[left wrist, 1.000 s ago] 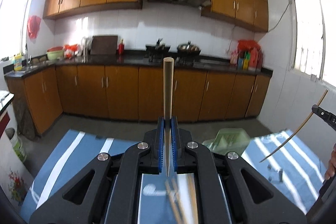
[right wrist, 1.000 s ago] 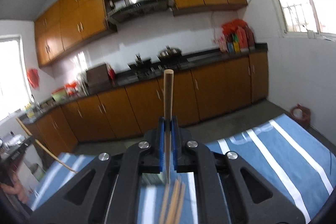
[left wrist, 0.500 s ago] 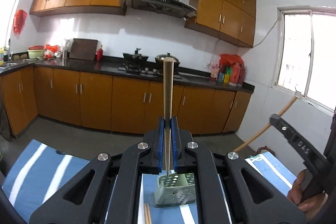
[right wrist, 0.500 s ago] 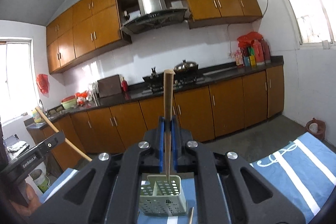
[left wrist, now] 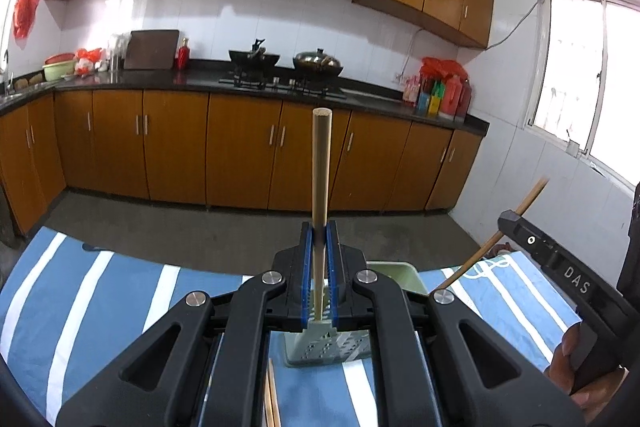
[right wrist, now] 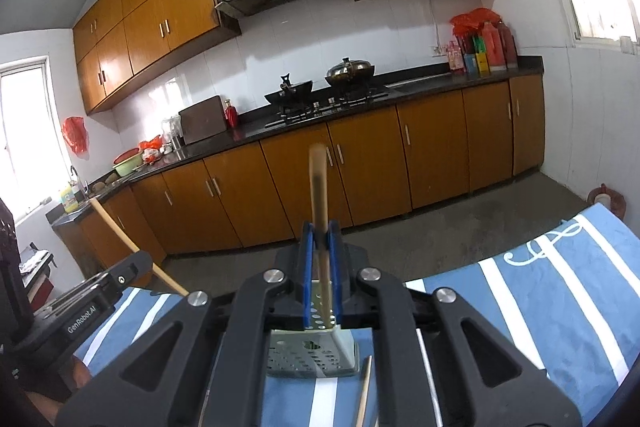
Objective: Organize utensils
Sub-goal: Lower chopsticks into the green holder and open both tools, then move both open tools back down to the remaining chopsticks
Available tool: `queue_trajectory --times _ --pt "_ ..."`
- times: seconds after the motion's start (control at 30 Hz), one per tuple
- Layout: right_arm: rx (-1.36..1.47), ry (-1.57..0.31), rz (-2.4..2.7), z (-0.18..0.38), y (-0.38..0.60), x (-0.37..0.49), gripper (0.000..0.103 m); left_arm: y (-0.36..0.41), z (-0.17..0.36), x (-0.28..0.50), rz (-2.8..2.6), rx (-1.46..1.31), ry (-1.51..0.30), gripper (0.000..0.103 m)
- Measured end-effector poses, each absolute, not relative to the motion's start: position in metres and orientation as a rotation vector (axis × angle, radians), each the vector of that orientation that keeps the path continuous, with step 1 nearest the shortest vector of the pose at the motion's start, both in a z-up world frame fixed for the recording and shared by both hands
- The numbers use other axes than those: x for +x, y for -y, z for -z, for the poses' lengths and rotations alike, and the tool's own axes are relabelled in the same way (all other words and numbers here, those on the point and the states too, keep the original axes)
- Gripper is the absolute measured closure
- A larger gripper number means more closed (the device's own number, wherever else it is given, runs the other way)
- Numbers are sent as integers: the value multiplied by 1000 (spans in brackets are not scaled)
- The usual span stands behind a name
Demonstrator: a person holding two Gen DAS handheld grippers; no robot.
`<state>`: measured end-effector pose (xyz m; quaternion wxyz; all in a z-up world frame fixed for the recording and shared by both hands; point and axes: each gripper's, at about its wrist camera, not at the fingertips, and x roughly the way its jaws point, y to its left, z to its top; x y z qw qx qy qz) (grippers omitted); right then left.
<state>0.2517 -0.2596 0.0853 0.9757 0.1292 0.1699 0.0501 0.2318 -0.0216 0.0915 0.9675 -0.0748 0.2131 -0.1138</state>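
A: What are the left tongs (left wrist: 319, 247) doing?

B: They are pinching a chopstick (left wrist: 320, 195) between the blue pads, closed tight on it. The stick is pointing up toward twelve o'clock, its lower tip sitting over the green holder (left wrist: 326, 347).

A: And the right tongs (right wrist: 319, 247)?

B: Nearly the same. They are gripping a second chopstick (right wrist: 319, 211), which is leaning a little toward eleven and looking blurred. Its tip is hanging over the same holder (right wrist: 312, 355).

A: Where is the holder standing?

B: On the blue striped cloth (left wrist: 100, 307) covering the surface, just ahead of both tongs. In the left view the right tongs (left wrist: 560, 267) are showing at three o'clock, with a hand (left wrist: 580, 371) around the handle.

A: Any loose sticks?

B: Two are lying on the cloth at six (left wrist: 272, 399), near the holder's base, and one (right wrist: 364, 391) in the right view.
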Motion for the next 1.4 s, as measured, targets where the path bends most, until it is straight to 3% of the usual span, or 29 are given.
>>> queue_trajectory --times 0.17,0.23,0.3,0.57,0.73,0.87,1.1,1.4 --pt "269 -335 -93 -88 265 243 83 17 -95 226 221 -151 -433 94" --pt "268 -321 -89 -93 266 236 81 15 -100 224 217 -150 -425 85" --pt "263 -307 -83 -97 268 228 78 14 -104 220 205 -151 -407 64" --pt "265 -284 -40 -102 286 179 74 -4 -114 191 184 -175 -378 64" --pt "254 -376 -1 -67 298 147 72 -21 -104 160 170 -180 -385 62" --pt "255 -547 -11 -14 298 145 72 -36 -70 135 107 -148 -452 51" --pt "273 -829 -56 79 274 148 83 -54 -2 118 45 -107 -626 51" --pt "211 -910 -41 107 254 155 84 -55 41 109 52 -129 -742 51"
